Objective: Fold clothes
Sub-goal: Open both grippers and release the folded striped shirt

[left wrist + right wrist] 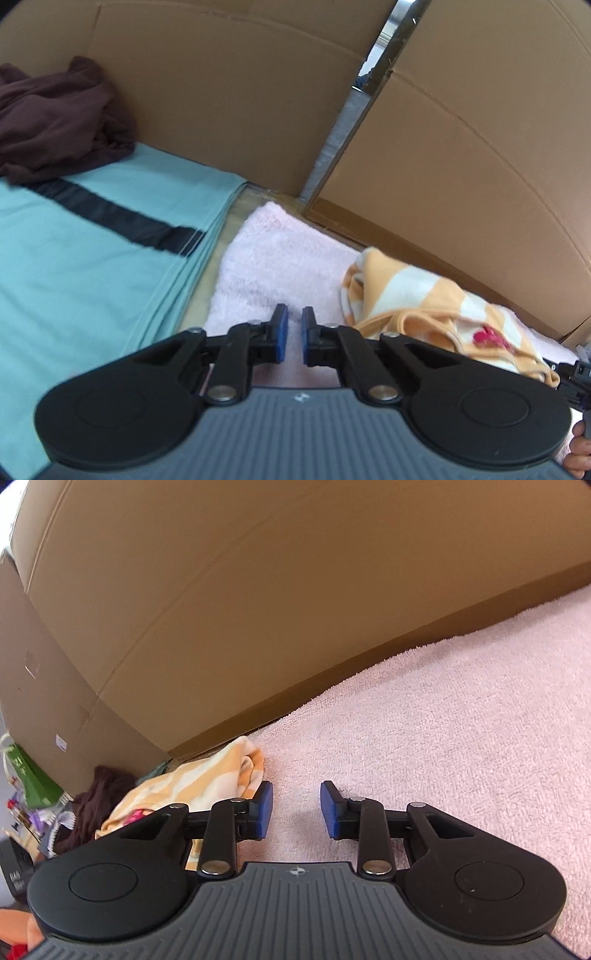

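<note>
A pink terry towel (pixel 280 258) lies flat, and both grippers hover over it. An orange-and-white striped garment (pixel 424 295) lies crumpled on it, just right of my left gripper (pixel 294 332). That gripper's blue pads stand a narrow gap apart with only towel showing between them. In the right wrist view the pink towel (pixel 443 720) fills the right side. My right gripper (pixel 296 808) is open above it, nothing between its pads. The striped garment (pixel 207 775) lies beside its left finger.
A folded teal cloth (pixel 92 258) with a black stripe lies left of the towel, a crumpled dark brown garment (pixel 55 122) on its far end. Tall cardboard panels (pixel 221 92) wall the back. Cardboard (pixel 258 590) also rises behind the towel; clutter and a green bag (pixel 33 779) sit far left.
</note>
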